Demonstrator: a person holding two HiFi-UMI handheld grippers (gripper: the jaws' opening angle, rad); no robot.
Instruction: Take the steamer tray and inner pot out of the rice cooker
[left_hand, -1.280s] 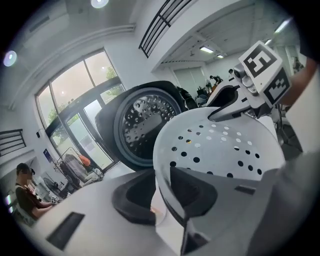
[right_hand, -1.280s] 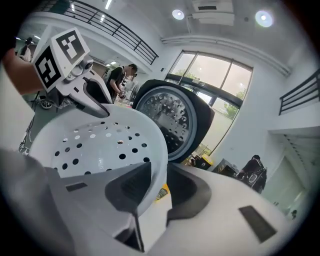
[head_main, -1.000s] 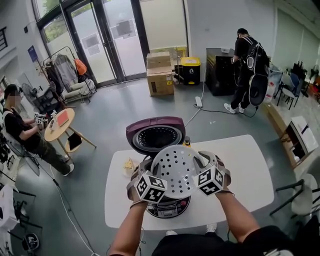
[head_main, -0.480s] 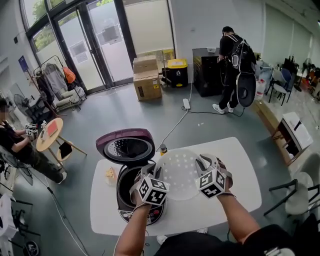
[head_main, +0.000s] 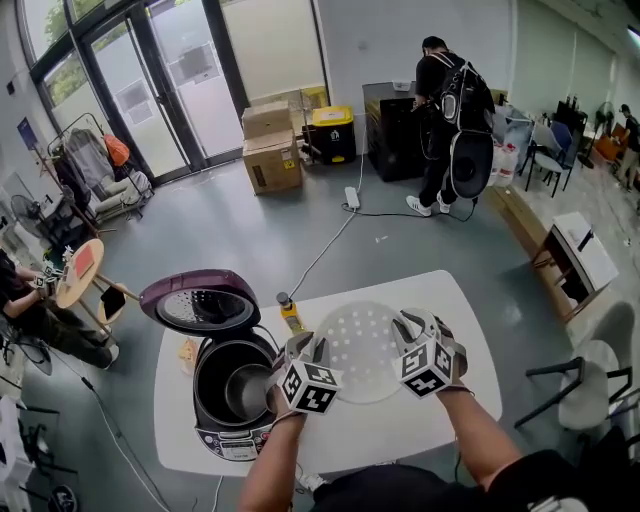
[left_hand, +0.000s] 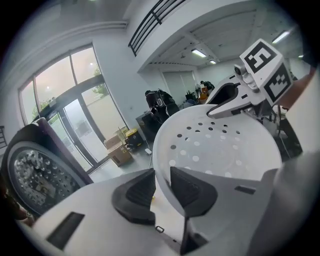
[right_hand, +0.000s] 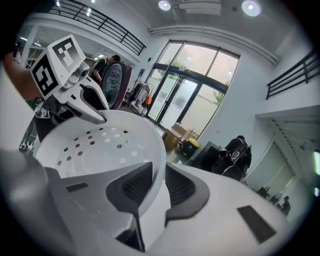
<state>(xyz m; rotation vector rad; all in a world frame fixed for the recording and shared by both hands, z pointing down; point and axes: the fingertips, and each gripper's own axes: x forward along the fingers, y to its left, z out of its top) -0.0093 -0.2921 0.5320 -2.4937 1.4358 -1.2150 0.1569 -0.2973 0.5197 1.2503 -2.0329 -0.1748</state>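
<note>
Right now both grippers pinch the white perforated plastic steamer tray (head_main: 360, 352) by its rim, jaws narrow: left gripper (head_main: 300, 347) on the left edge, right gripper (head_main: 412, 327) on the right edge. Tray is over the white table (head_main: 470, 335), just right of the open black rice cooker (head_main: 226, 440); metal inner pot (head_main: 243, 388) inside it.

White tray (head_main: 360, 352) with a pattern of small round holes. White table (head_main: 470, 325). Black rice cooker (head_main: 206, 385), dark purple lid (head_main: 200, 300), silver-grey pot (head_main: 248, 392). Pale grey left tongs (head_main: 303, 348) and right tongs (head_main: 408, 326), black pads, black-and-white square markers on both cubes. Grey floor (head_main: 240, 230).
</note>
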